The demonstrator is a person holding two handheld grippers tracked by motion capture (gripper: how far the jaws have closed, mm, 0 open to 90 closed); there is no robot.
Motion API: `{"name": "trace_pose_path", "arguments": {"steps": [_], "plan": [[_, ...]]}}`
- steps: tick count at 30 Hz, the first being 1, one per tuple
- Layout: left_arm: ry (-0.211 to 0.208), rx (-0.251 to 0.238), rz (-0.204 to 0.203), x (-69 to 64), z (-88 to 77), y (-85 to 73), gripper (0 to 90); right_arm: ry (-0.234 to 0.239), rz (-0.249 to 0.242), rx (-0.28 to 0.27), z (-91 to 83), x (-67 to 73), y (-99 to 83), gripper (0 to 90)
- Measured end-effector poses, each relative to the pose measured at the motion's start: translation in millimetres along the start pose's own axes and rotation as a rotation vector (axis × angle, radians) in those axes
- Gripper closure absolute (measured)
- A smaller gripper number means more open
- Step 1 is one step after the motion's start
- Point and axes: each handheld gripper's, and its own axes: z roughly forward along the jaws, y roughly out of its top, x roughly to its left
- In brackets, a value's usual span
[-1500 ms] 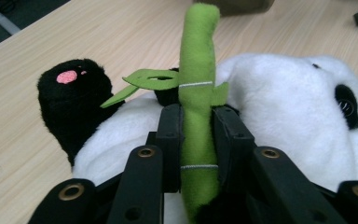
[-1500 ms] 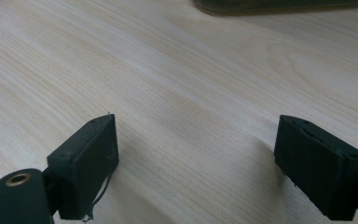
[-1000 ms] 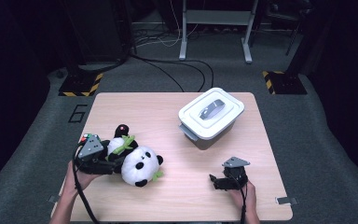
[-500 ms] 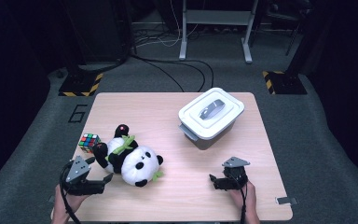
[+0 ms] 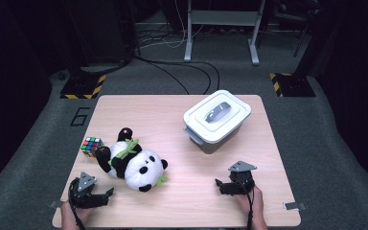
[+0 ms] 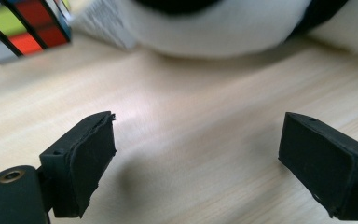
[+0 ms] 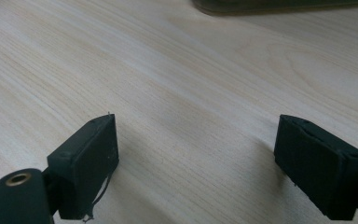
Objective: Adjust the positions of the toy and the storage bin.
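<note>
White lidded box (image 5: 216, 120) (grey handle), wooden table (image 5: 172, 115), floor cables (image 5: 182, 67)

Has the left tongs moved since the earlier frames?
Yes. The left tongs have pulled back from the panda toward the table's near edge, now below the cube, jaws open and empty.

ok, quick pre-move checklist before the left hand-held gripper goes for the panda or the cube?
1. Left hand-held gripper open, nothing between the jaws: ok.
2. Right hand-held gripper open, empty, parked on the table: ok.
3. Plush panda lying free, nothing on it: ok.
4. Rubik's cube clear of the panda: cannot tell, they look very close.
5. White lidded box out of the left gripper's path: ok.
</note>
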Motion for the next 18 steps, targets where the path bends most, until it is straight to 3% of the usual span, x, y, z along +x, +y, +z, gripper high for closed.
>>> {"name": "trace_pose_path", "arguments": {"steps": [3,11,14,18], "plan": [[-0.014,0.008,-0.023,4.3,0.0,-0.6,10.3,0.000,-0.001,0.000,0.0,0.0,0.0,12.8],[-0.016,0.011,-0.019,5.6,0.0,-0.5,10.1,0.006,0.013,0.022,-0.2,-2.2,3.1,13.1],[-0.013,0.011,-0.023,5.1,0.1,-0.4,10.2,0.031,0.031,0.027,0.0,-4.7,6.1,12.9],[-0.012,0.010,-0.024,5.0,0.2,-0.3,10.2,0.009,-0.001,0.001,-10.0,-0.8,21.9,13.1]]}}
